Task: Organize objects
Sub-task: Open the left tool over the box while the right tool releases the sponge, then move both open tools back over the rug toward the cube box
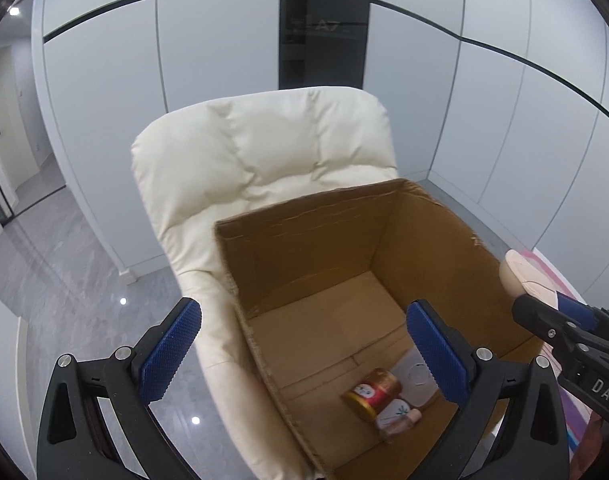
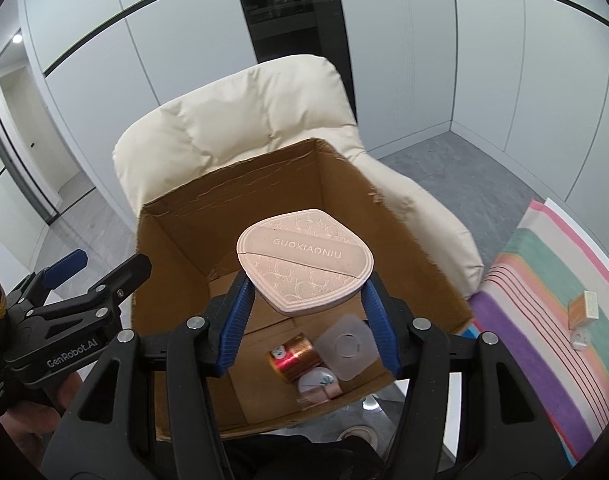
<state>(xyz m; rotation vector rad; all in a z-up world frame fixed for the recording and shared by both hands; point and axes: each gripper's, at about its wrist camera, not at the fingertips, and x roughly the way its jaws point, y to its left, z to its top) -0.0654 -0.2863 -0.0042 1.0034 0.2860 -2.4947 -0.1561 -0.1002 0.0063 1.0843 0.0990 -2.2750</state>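
An open cardboard box (image 2: 184, 216) (image 1: 436, 236) stands on a cream padded chair. My right gripper (image 2: 304, 300) is shut on a pink powder puff (image 2: 304, 260) marked GUOXIAONIU and holds it above the box opening; the puff's tip also shows in the left wrist view (image 1: 516, 272). On the box floor lie a red and gold can (image 2: 294, 356) (image 1: 374, 394), a clear plastic lid (image 2: 346, 346) (image 1: 414, 376) and a small white and pink item (image 2: 318, 386) (image 1: 396, 414). My left gripper (image 1: 304, 356) is open and empty over the box's left wall.
The cream chair (image 1: 260, 152) (image 2: 232, 116) backs the box. A striped cloth (image 2: 544, 300) at the right holds a small orange box (image 2: 582, 310) and a small white piece (image 2: 580, 338). Grey floor and white wall panels surround the chair.
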